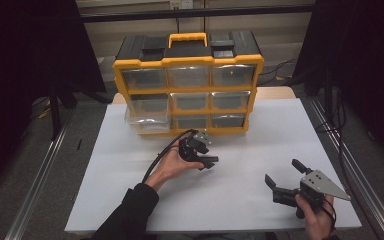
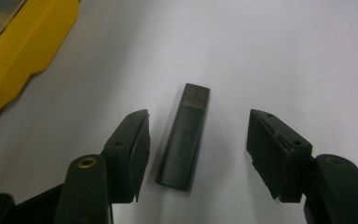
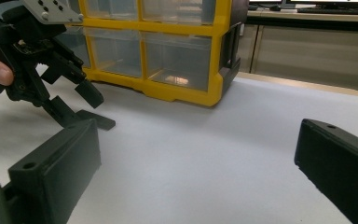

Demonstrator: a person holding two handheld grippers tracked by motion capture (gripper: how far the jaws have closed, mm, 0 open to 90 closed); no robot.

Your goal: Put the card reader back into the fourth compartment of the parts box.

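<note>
Left gripper view: left gripper (image 2: 193, 140) open astride a flat dark bar (image 2: 184, 136), pads not touching.
Right gripper (image 1: 285, 176): open, holding nothing, near right.

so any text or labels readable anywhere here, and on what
None can be read.
Small dark stick between the left gripper fingers: faint marking along its top face, too blurred to read.
Yellow drawer organizer: no label visible on its frame or clear drawers.
Grey plate on the right gripper: holes, no lettering.
</note>
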